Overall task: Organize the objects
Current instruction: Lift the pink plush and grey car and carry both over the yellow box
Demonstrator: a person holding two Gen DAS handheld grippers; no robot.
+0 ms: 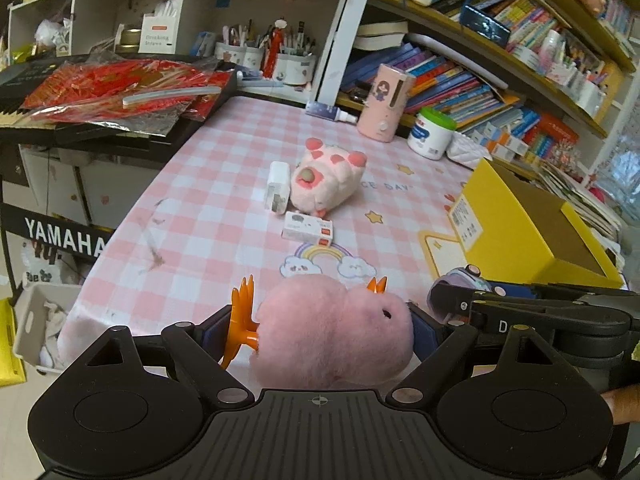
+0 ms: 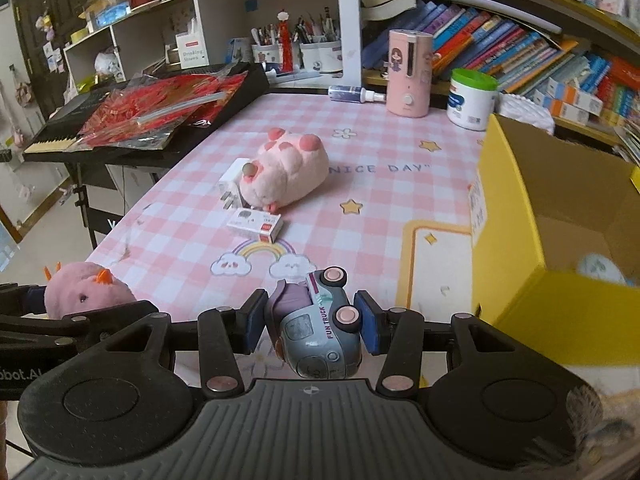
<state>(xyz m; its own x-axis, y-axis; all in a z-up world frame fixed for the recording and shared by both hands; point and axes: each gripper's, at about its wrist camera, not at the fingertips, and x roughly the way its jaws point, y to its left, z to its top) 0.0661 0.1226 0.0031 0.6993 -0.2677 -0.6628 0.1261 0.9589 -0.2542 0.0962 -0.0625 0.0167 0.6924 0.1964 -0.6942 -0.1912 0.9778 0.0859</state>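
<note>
Cluttered study; pink checked table (image 2: 192, 216) with a yellow box (image 2: 516, 240) at its right edge, presumably the drop-off. Your left gripper (image 1: 332, 332) is clamped on the pink plush toy (image 1: 332, 340) and your right gripper (image 2: 310, 320) on the toy truck (image 2: 316, 328), both near the table's front edge, apparently held ready for boxing. The box interior is mostly cut off; one pale item inside is unreadable.

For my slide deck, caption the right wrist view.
Right hand-held gripper grips a toy truck beside the yellow box on a pink checked table.
</note>
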